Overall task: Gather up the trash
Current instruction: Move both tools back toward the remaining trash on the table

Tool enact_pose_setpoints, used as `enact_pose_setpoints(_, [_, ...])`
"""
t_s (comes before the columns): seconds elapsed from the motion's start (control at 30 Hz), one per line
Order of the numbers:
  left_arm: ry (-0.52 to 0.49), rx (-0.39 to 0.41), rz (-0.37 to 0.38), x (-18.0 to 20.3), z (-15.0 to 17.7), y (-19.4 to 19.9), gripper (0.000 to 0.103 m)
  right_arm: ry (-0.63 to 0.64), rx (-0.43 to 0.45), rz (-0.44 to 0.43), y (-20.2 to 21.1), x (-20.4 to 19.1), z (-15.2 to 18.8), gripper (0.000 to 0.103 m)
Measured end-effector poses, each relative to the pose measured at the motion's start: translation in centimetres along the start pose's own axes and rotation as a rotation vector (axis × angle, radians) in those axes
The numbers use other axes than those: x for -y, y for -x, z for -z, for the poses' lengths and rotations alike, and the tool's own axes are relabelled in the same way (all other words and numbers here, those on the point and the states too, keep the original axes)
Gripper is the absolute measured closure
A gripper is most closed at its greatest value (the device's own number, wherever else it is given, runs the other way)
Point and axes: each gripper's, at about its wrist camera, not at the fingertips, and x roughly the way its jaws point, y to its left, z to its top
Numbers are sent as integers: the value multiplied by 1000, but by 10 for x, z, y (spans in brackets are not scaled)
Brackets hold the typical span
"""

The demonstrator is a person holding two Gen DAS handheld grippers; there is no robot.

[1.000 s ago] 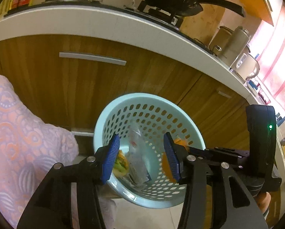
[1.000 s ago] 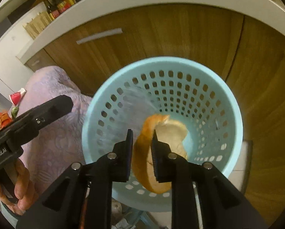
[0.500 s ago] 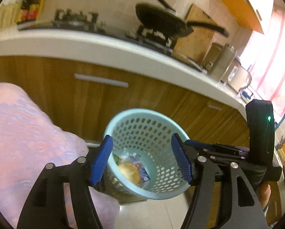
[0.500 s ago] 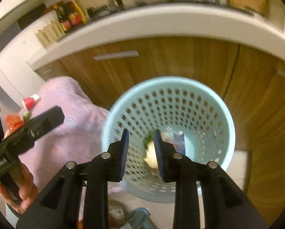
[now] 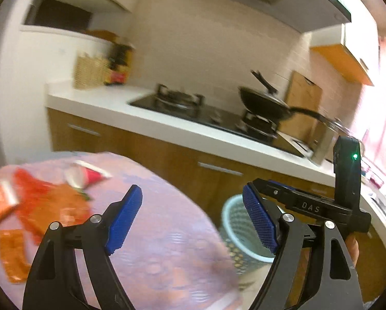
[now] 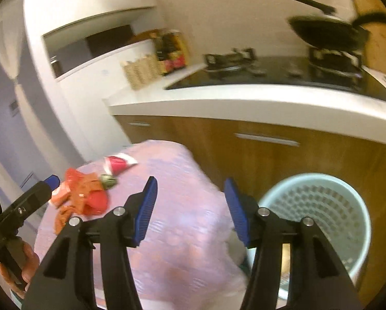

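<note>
A pale blue perforated waste basket stands on the floor by the wooden cabinets; it also shows in the left wrist view. Orange and red wrappers and a red-and-white packet lie on the pink-clothed table; the wrappers and packet show in the right wrist view too. My left gripper is open and empty above the table's edge. My right gripper is open and empty between table and basket.
A white counter with a gas stove and black pan runs behind. Bottles and a woven holder stand at its left end. Wooden cabinet doors are below.
The right gripper let the orange peel drop into the basket and opened wide. Both grippers rose and swung left from the basket toward the table. The left gripper opened wider.
</note>
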Motion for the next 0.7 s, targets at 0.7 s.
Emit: enact_pose_setpoints(0.7, [161, -154, -482, -186, 38, 64, 16, 260, -47, -180, -129, -186, 26, 33])
